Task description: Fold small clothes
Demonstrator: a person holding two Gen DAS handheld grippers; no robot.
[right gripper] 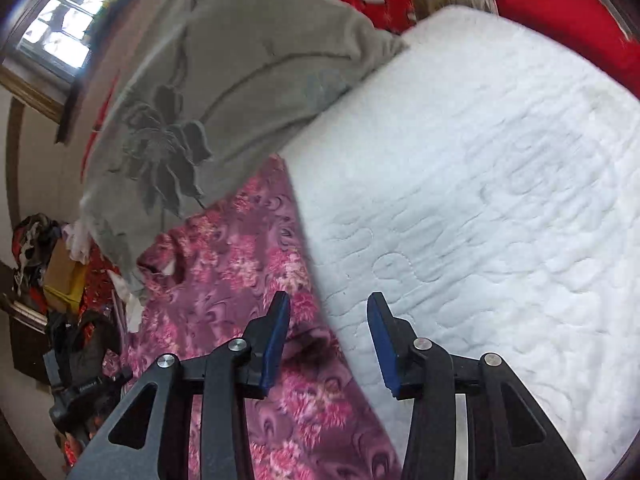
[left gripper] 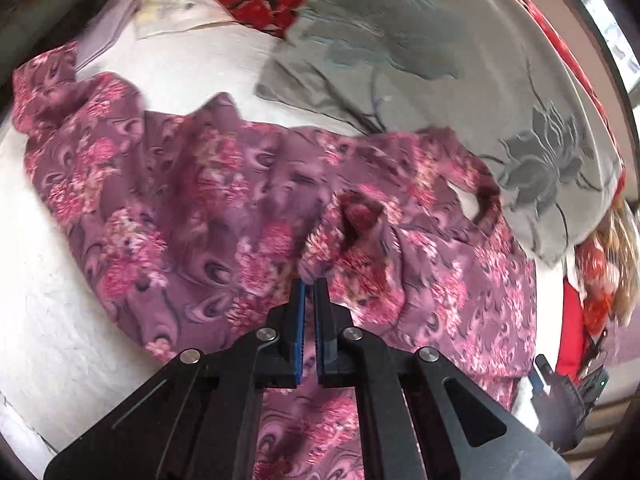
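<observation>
While my left gripper has its jaws pinched shut on a ridge of the purple, pink-flowered cloth garment, nothing is folded yet. It lies rumpled and spread on the white quilted bed, touching the grey flower-patterned pillow. My right gripper hovers, jaws partly open and empty, over the garment's edge.

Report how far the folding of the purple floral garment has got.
Barely begun. Done: the purple floral garment lies spread but rumpled on the white quilted bed, with no neat fold visible. In hand: the left tool is shut on a raised fold of it, while the right tool hangs open over the garment's edge, gripping nothing. Left: every actual fold. The grey flowered cloth lies beside it, overlapping its far edge.
</observation>
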